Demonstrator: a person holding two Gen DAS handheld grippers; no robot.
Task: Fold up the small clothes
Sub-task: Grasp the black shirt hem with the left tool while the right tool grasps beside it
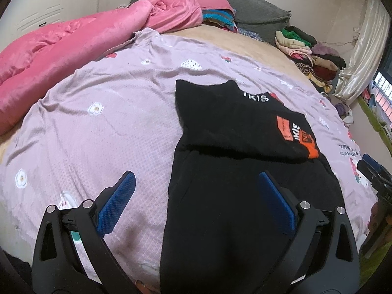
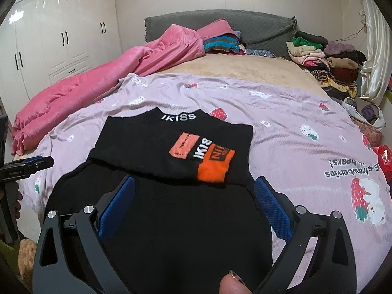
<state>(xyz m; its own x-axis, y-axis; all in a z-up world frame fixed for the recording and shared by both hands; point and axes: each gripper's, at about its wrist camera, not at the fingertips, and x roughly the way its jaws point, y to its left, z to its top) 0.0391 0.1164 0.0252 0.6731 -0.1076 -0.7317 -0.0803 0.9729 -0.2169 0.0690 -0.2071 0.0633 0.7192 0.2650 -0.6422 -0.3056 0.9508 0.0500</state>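
Note:
A black garment (image 1: 235, 171) (image 2: 171, 196) with white lettering and orange patches lies on the lilac sheet (image 1: 98, 122) (image 2: 294, 132), its printed end folded back over the lower part. My left gripper (image 1: 196, 183) hovers open over the garment's left edge, one blue pad over the sheet, the other over black cloth. My right gripper (image 2: 194, 188) stands open above the plain lower part, just short of the folded edge. Neither holds anything. Each gripper shows at the other view's side: the right gripper (image 1: 374, 171), the left gripper (image 2: 27, 165).
A pink blanket (image 1: 73, 41) (image 2: 110, 73) is heaped at the left and back of the bed. Stacked folded clothes (image 1: 308, 51) (image 2: 325, 58) sit at the back right by a curtain. White wardrobes (image 2: 49, 44) line the left wall. A fingertip (image 2: 230, 284) shows at the bottom.

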